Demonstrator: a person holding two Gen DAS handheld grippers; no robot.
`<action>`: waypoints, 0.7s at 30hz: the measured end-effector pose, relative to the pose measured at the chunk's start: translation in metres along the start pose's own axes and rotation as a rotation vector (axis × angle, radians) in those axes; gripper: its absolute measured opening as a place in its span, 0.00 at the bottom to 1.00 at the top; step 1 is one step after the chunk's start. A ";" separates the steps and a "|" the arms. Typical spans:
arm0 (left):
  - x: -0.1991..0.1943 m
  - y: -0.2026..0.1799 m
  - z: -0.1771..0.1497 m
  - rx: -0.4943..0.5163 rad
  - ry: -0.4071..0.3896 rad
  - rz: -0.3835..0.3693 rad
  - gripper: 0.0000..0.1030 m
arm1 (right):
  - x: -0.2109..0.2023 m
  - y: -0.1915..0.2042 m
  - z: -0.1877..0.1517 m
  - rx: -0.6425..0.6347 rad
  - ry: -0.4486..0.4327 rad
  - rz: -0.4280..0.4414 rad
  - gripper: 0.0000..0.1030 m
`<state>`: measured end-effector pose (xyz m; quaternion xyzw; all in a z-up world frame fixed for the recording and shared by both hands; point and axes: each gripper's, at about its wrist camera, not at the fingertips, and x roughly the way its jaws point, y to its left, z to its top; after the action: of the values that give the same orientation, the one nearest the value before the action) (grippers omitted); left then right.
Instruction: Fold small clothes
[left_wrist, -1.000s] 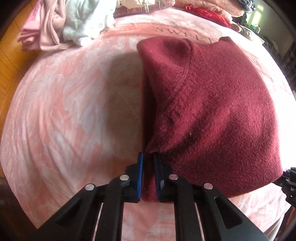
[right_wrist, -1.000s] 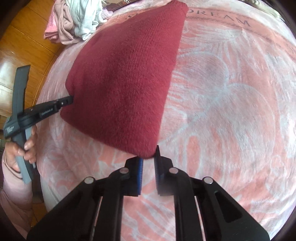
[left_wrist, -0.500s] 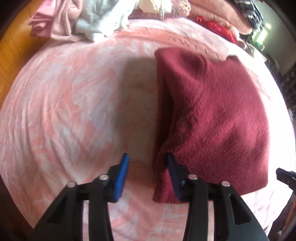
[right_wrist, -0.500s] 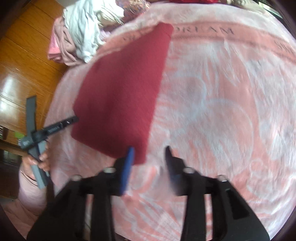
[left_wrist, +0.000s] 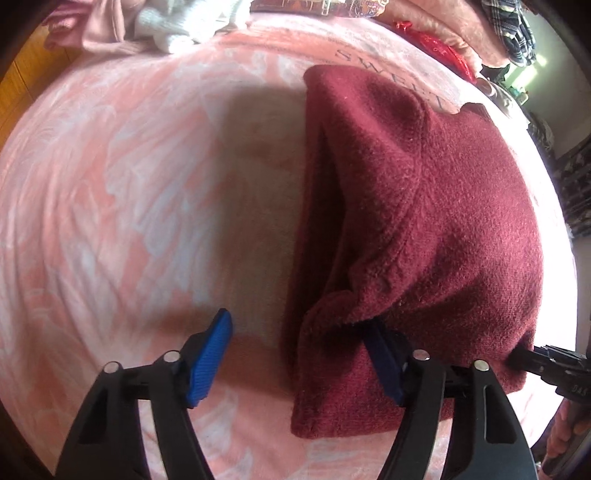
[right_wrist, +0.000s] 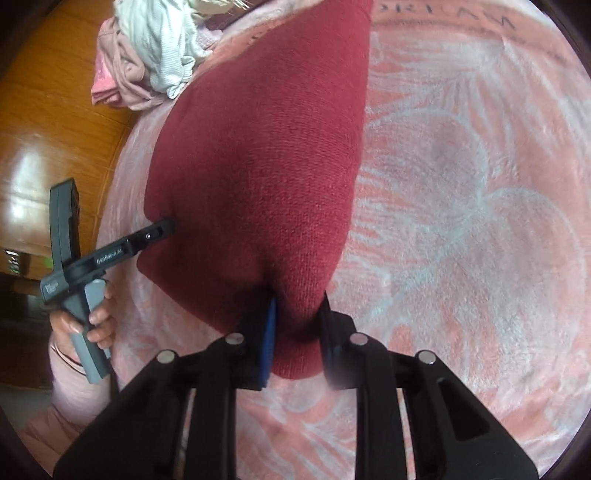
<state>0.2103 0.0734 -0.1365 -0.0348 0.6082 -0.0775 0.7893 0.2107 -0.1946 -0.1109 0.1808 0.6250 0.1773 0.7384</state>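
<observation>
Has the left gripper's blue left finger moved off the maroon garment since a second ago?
Yes. The blue left finger has swung left, away from the maroon garment's edge, onto bare pink blanket; the fingers are opening.

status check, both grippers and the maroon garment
Left gripper opening, garment corner between its jaws. Right gripper closing on maroon garment corner. Clothes pile well clear.

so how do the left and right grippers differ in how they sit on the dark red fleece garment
The left gripper has its jaws wide and opening, one pad bare over the pink blanket. The right gripper is closing, both pads pinching a corner of the dark red fleece garment. Both sit at its near edge.
</observation>
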 end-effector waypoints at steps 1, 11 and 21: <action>0.000 -0.001 -0.001 0.011 -0.008 0.006 0.68 | -0.001 0.002 -0.002 -0.010 -0.008 -0.018 0.17; -0.010 0.000 -0.004 0.014 -0.037 -0.019 0.68 | 0.001 0.006 -0.002 -0.017 -0.010 -0.062 0.30; -0.060 -0.036 -0.024 0.093 -0.172 0.035 0.69 | -0.031 0.029 0.010 -0.082 -0.121 -0.120 0.62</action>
<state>0.1698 0.0491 -0.0799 0.0060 0.5344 -0.0883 0.8406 0.2150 -0.1850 -0.0681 0.1231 0.5812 0.1468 0.7909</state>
